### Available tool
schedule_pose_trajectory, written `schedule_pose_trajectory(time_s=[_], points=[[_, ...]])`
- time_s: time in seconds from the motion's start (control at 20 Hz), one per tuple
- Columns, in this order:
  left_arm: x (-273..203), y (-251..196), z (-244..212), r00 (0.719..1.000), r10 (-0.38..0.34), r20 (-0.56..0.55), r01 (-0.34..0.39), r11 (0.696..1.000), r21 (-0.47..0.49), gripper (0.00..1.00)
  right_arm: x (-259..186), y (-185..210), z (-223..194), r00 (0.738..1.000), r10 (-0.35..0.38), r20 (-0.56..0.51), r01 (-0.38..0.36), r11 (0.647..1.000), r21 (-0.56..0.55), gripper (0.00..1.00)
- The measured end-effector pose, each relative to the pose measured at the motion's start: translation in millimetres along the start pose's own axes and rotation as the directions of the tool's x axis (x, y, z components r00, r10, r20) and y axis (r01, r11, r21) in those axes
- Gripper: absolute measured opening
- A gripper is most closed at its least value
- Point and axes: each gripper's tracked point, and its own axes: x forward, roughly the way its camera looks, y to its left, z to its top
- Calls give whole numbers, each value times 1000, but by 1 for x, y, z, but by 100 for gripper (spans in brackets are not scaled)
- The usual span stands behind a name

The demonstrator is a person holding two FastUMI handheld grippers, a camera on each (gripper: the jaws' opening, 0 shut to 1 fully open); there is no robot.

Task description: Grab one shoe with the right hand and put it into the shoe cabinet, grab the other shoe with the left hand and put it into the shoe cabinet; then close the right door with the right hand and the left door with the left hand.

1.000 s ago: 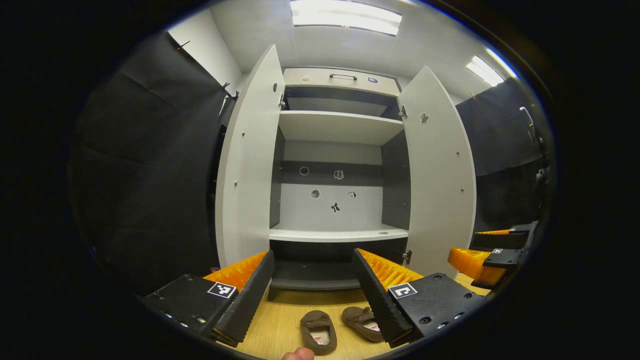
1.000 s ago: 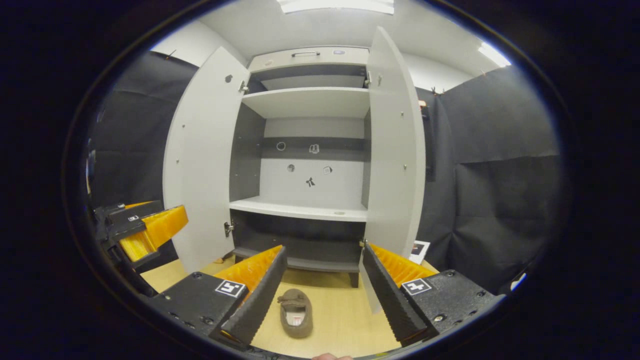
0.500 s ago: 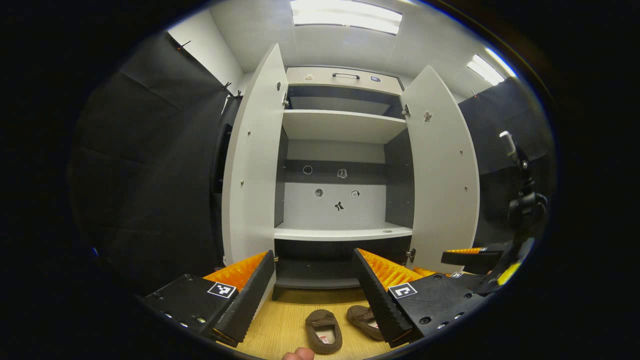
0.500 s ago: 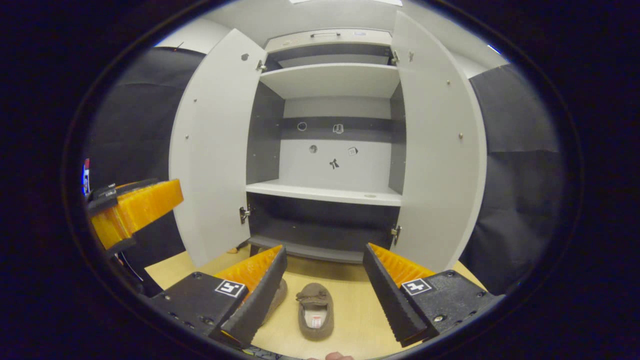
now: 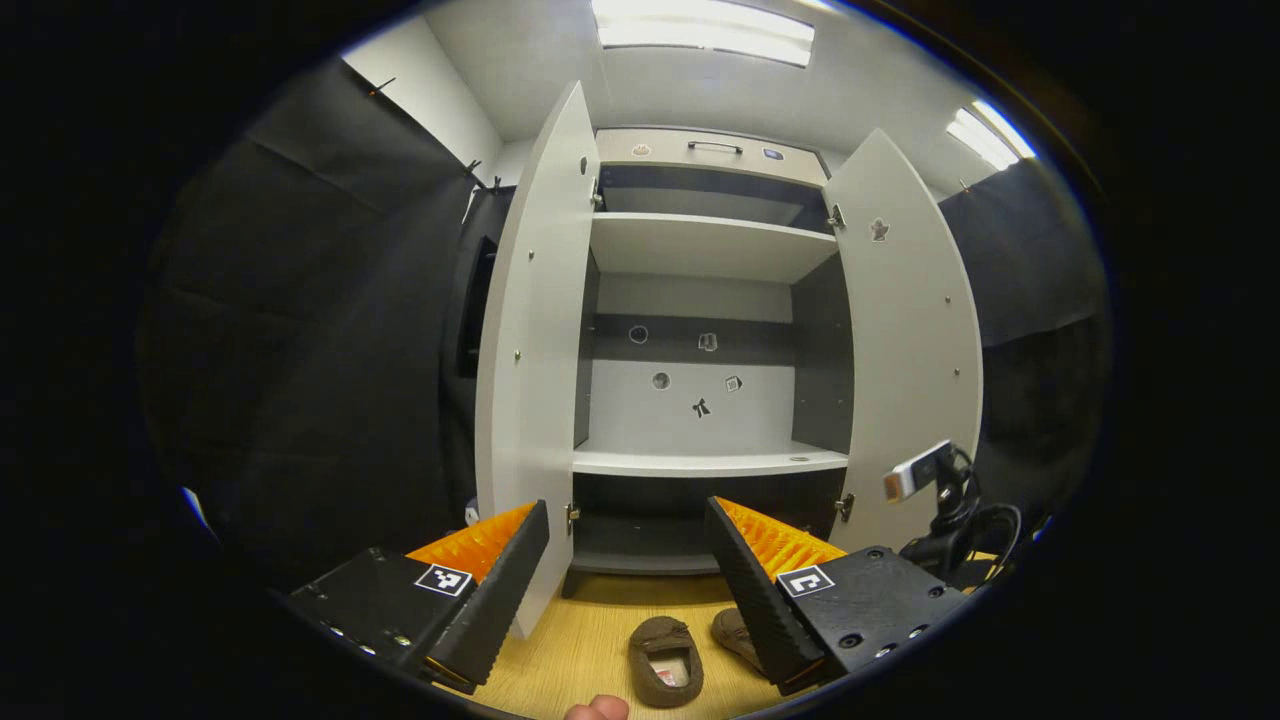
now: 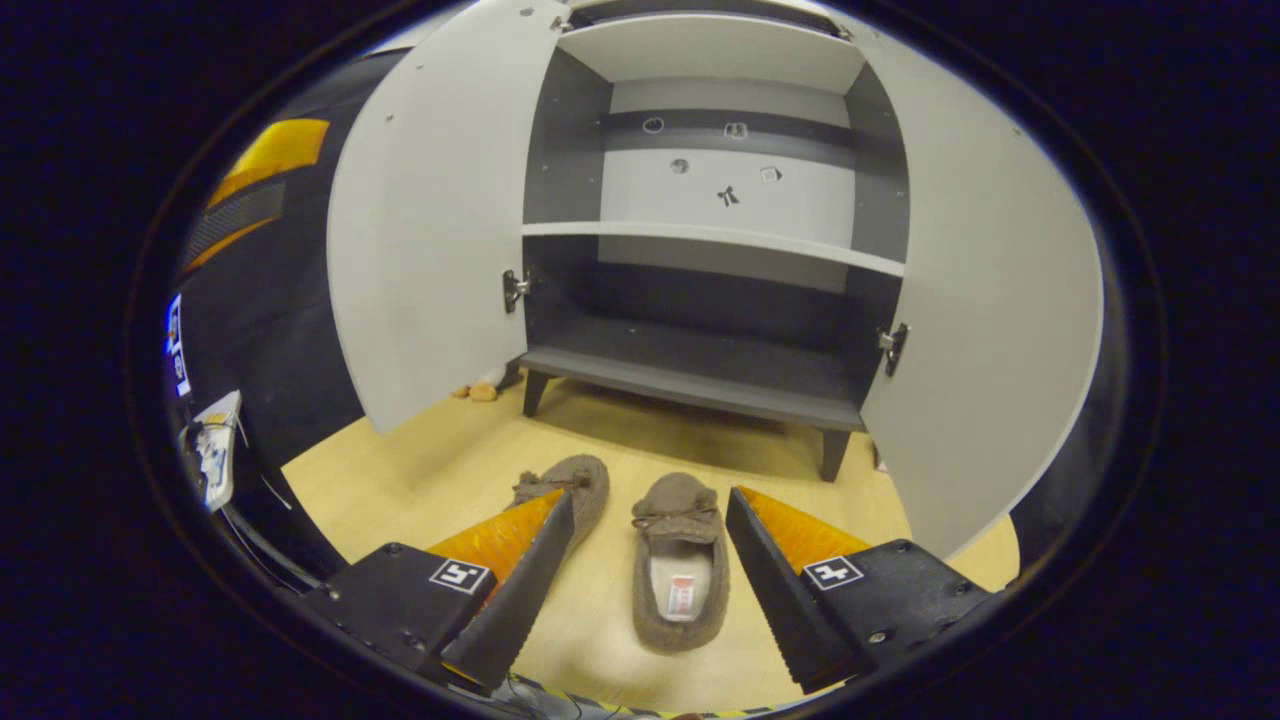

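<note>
Above the floor (image 6: pixel 420 470), the right gripper (image 6: pixel 650 590) hangs with jaws wide open around one shoe (image 6: pixel 682 560), touching nothing; the left gripper (image 5: pixel 628 590) also gapes empty.

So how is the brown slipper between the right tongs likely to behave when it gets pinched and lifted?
The brown slipper looks soft and fuzzy, so its sides will probably squash inward under the right tongs, which stand open around it. It seems light for its size. The low, open heel may let it droop or twist. Lying flat on the wooden floor, it should slide rather than roll.
</note>
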Motion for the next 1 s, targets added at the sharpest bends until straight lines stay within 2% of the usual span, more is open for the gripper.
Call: schedule_pose_trajectory(time_s=[0.1,0.15,0.2,0.25,0.3,0.35,0.4,0.65,0.95,1.0], points=[[2,3,-2,1000,6,-3,-6,1000,-3,95,14,6,-17,999,18,-44,-18,1000,6,99],[2,4,-2,1000,8,-4,-8,1000,-5,95,20,8,-24,998,27,-61,-26,1000,14,95],[2,5,-3,1000,10,-5,-10,1000,-5,95,26,8,-33,996,31,-85,-29,999,19,99],[2,7,-3,1000,13,-6,-13,1000,-5,95,31,9,-40,994,37,-102,-35,999,27,95],[2,8,-4,1000,15,-6,-15,1000,-5,95,37,9,-48,992,42,-123,-37,999,36,98],[3,10,-4,1000,18,-6,-18,1000,-4,95,42,9,-54,989,43,-139,-37,998,46,94],[4,12,-4,1000,21,-7,-21,1000,-4,95,45,9,-60,987,43,-158,-35,998,55,96],[6,18,-8,999,33,-15,-33,999,-5,95,66,6,-79,976,38,-214,-24,998,66,92],[9,25,-12,999,44,-28,-44,999,-8,95,96,1,-93,970,-4,-243,11,1000,28,79],[9,26,-12,998,46,-30,-46,999,-8,95,101,-3,-95,970,-26,-243,32,999,18,72]])
